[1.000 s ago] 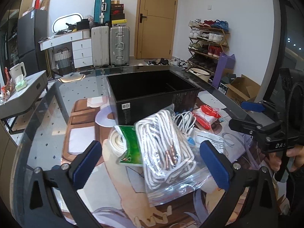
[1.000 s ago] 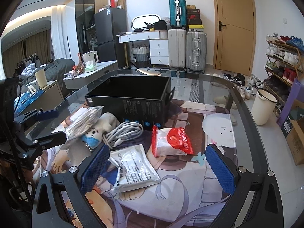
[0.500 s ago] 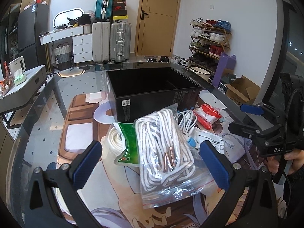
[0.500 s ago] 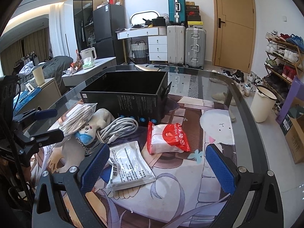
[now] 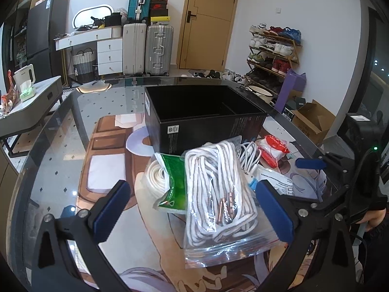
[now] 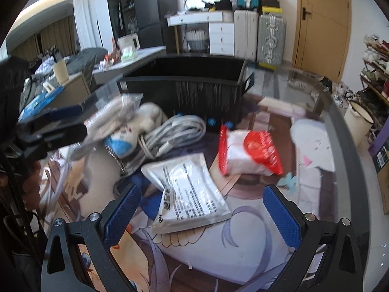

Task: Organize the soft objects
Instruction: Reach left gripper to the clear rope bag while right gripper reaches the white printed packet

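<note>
Left wrist view
Left gripper (image 5: 192, 209): bottom of frame, fingers (image 5: 109, 210) spread wide, gripping nothing.
Rope bag (image 5: 218, 194): clear zip bag of white cord, centre-low, lying between the blue pads on the tabletop (image 5: 60, 150).
Green pouch (image 5: 173, 185): just left of rope bag, touching it, w/ a white coil showing behind.
Black box (image 5: 204, 124): centre, open top, behind the bags (a divider shows inside).
Red-white pack (image 5: 273, 147): right of centre, beside the box's front corner.
Right gripper (image 5: 323, 172): right edge, seen side-on; a hand (image 5: 375, 220) holds it low at the edge.

Right wrist view (some motion blur)
Right gripper (image 6: 201, 216): bottom of frame, fingers (image 6: 282, 215) wide apart, empty.
Silver pouch (image 6: 187, 192): centre-low, printed text, flat on tabletop, its near end between the pads.
Red-white pack (image 6: 250, 153): right of centre, apart from the silver pouch.
Cable coil (image 6: 172, 133): centre, in front of black box (image 6: 194, 90).
Plush toy (image 6: 141, 126): left of coil, white w/ blue patch.
Rope bag (image 6: 109, 119): left, blurred, by the left gripper (image 6: 58, 124) at left edge.
</note>
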`<action>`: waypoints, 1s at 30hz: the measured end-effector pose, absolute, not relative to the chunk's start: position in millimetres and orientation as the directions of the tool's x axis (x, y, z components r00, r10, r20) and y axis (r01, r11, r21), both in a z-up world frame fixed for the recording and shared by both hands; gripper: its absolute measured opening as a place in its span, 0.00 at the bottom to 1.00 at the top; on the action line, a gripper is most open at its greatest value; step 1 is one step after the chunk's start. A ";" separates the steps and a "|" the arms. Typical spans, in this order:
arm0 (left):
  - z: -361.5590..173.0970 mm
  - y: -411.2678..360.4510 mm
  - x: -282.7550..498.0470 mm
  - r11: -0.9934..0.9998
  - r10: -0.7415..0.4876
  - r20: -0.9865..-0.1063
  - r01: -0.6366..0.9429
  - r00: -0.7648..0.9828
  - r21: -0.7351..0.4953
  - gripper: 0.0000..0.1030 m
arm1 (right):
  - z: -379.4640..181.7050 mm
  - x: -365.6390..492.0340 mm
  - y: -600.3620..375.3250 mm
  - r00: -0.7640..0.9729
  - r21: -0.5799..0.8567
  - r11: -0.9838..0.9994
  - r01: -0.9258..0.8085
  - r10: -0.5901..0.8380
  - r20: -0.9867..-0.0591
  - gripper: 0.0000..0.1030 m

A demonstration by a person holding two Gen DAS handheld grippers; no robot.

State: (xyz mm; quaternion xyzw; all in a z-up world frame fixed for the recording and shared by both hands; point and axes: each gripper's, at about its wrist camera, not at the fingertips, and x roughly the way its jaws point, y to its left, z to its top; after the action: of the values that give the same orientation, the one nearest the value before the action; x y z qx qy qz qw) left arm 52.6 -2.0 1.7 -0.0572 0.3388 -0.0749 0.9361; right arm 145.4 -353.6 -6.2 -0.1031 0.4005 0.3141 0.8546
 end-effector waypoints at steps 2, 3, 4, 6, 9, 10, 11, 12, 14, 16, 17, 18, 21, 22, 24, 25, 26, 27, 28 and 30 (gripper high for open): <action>1.2 -1.9 52.2 0.982 -0.177 -0.622 0.098 0.763 -0.159 1.00 | -10.8 148.3 -350.0 0.454 0.090 0.773 -0.628 0.458 -0.765 0.94; 1.2 -2.3 52.1 0.982 -0.179 -0.620 0.099 0.764 -0.162 1.00 | -13.3 148.9 -349.2 0.449 0.089 0.773 -0.628 0.454 -0.770 0.90; 1.1 -2.4 51.8 0.981 -0.182 -0.620 0.099 0.764 -0.166 1.00 | -15.1 149.9 -347.7 0.442 0.087 0.772 -0.629 0.448 -0.777 0.86; 0.3 -1.9 52.4 0.981 -0.181 -0.621 0.095 0.763 -0.170 1.00 | -18.0 151.4 -344.9 0.427 0.088 0.765 -0.638 0.447 -0.786 0.84; -1.0 -0.8 53.2 0.981 -0.181 -0.621 0.093 0.762 -0.171 1.00 | -19.5 150.6 -339.9 0.416 0.068 0.746 -0.662 0.441 -0.795 0.81; -1.3 -0.8 53.0 0.981 -0.180 -0.621 0.094 0.762 -0.170 1.00 | -20.1 150.3 -338.1 0.414 0.059 0.741 -0.669 0.437 -0.798 0.81; -1.6 -0.7 53.0 0.981 -0.180 -0.622 0.094 0.762 -0.169 1.00 | -20.8 149.2 -335.5 0.413 0.049 0.735 -0.676 0.433 -0.801 0.81; -1.5 -0.6 53.0 0.981 -0.181 -0.621 0.095 0.762 -0.170 1.00 | -21.3 147.1 -332.3 0.415 0.035 0.730 -0.683 0.427 -0.803 0.80; -2.2 -0.4 52.9 0.981 -0.183 -0.622 0.097 0.761 -0.171 1.00 | -20.6 143.8 -330.9 0.412 0.033 0.720 -0.693 0.433 -0.802 0.76; -2.7 -0.6 53.2 0.980 -0.188 -0.623 0.098 0.759 -0.176 1.00 | -20.1 140.9 -331.5 0.411 0.037 0.714 -0.699 0.443 -0.797 0.67; -3.0 -0.6 53.3 0.979 -0.190 -0.623 0.098 0.759 -0.179 1.00 | -19.8 139.3 -332.0 0.413 0.035 0.712 -0.701 0.446 -0.794 0.64; -3.2 -0.7 53.4 0.978 -0.194 -0.623 0.099 0.758 -0.184 1.00 | -18.6 137.4 -333.1 0.415 0.035 0.712 -0.701 0.447 -0.793 0.60; -3.6 -0.4 53.4 0.971 -0.223 -0.622 0.115 0.750 -0.210 1.00 | -17.8 134.3 -336.0 0.423 0.036 0.715 -0.698 0.453 -0.785 0.54; -3.9 -0.4 53.4 0.967 -0.240 -0.621 0.125 0.746 -0.224 1.00 | -17.4 133.0 -336.4 0.426 0.035 0.716 -0.697 0.452 -0.784 0.51; -5.5 -0.5 53.5 0.959 -0.266 -0.622 0.136 0.737 -0.249 1.00 | -16.7 128.9 -338.1 0.429 0.034 0.717 -0.696 0.454 -0.781 0.48; -6.4 -0.8 53.5 0.956 -0.276 -0.621 0.141 0.733 -0.258 1.00 | -16.5 127.4 -338.6 0.431 0.034 0.719 -0.694 0.453 -0.780 0.47; -7.2 -0.9 53.3 0.953 -0.284 -0.620 0.145 0.732 -0.265 1.00 | -16.4 126.1 -339.0 0.435 0.032 0.722 -0.692 0.451 -0.779 0.47; -7.9 -1.0 53.3 0.951 -0.290 -0.620 0.147 0.729 -0.273 0.99 | -15.9 125.0 -339.5 0.437 0.031 0.722 -0.691 0.451 -0.778 0.46; -8.5 -1.0 53.3 0.949 -0.296 -0.621 0.148 0.726 -0.278 0.98 | -15.6 122.7 -340.4 0.441 0.029 0.724 -0.689 0.451 -0.776 0.46; -7.3 -1.6 51.0 0.948 -0.299 -0.614 0.154 0.731 -0.278 0.92 | -15.1 119.0 -340.6 0.446 0.024 0.725 -0.688 0.449 -0.774 0.46</action>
State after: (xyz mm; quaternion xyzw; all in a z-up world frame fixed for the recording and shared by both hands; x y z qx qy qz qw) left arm 51.0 -1.6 -7.3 -0.1047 0.3460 -0.1224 0.9243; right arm 119.0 -340.6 -15.1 -0.1487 0.4022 0.3398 0.8371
